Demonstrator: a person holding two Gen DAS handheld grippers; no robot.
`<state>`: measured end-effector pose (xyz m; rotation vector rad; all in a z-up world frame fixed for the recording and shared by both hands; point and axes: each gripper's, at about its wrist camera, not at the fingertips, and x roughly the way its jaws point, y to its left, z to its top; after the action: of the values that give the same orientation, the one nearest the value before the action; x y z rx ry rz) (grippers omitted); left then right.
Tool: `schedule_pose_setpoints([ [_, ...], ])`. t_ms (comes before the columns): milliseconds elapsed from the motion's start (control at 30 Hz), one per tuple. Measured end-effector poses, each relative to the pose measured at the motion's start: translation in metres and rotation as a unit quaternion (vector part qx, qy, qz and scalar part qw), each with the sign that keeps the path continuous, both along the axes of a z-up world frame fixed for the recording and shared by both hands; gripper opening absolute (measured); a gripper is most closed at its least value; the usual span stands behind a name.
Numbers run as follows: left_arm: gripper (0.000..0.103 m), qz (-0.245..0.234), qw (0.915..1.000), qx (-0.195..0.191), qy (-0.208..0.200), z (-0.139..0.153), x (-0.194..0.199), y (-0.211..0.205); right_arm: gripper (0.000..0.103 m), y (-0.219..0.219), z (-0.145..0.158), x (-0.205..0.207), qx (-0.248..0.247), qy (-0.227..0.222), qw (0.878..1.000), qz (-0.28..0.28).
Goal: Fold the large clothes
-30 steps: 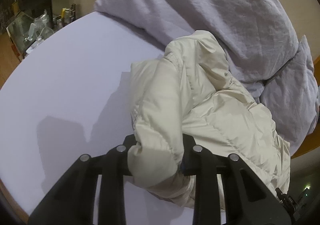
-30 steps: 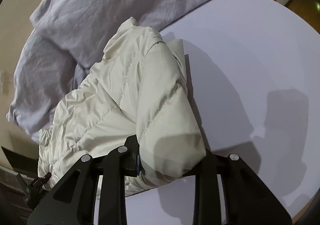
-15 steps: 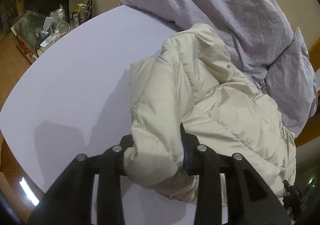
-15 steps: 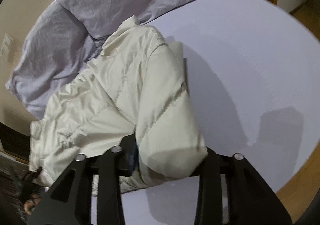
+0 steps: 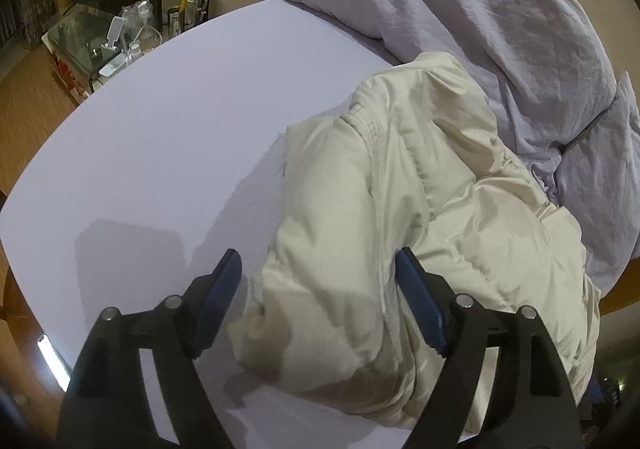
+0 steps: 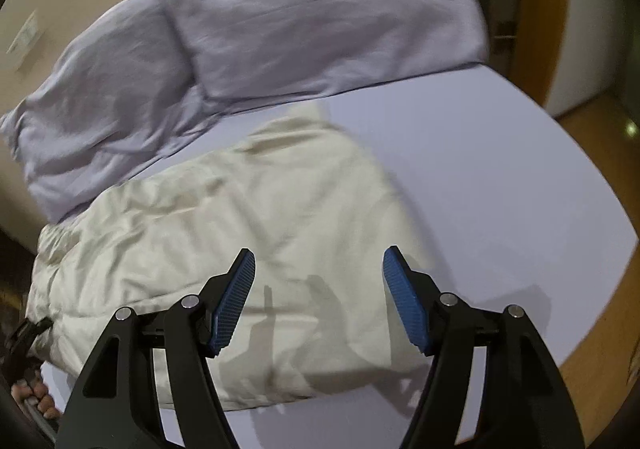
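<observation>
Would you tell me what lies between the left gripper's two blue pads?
A puffy fold of the cream quilted jacket lies between the opening left gripper, in the left wrist view.

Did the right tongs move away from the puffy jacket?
Yes. The right tongs let go and lifted off the jacket, which now lies lower and flatter on the bed; its jaws are opening, empty.

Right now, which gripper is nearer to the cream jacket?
Left. The left gripper has the cream jacket bulging between its opening jaws, while the right gripper, jaws also opening, hangs above the jacket, clear of it.
</observation>
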<state>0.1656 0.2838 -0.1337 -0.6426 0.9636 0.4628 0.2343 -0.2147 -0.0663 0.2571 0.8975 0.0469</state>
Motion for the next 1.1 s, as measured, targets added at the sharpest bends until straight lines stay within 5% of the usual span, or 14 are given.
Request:
schedule_pose_setpoints([
  [200,0.078,0.01,0.9997,-0.021,-0.011,-0.003,0.004,0.002,0.068,0.059,-0.01,0.002,-0.027,0.006,0.997,0.069],
  [533,0.03,-0.006,0.9975,-0.046,-0.053,0.016,0.006,-0.004,0.07,0.102,-0.056,-0.001,-0.11,0.034,0.987,0.109],
  [833,0.024,-0.049,0.9897,-0.032,-0.131,0.081,0.017,-0.04,0.072,0.106,-0.068,0.005,-0.133,0.029,0.981,0.136],
  [1100,0.024,-0.119,0.9736,-0.025,-0.194,0.143,0.038,-0.121,0.072,0.09,-0.062,0.004,-0.098,0.033,0.978,0.181],
])
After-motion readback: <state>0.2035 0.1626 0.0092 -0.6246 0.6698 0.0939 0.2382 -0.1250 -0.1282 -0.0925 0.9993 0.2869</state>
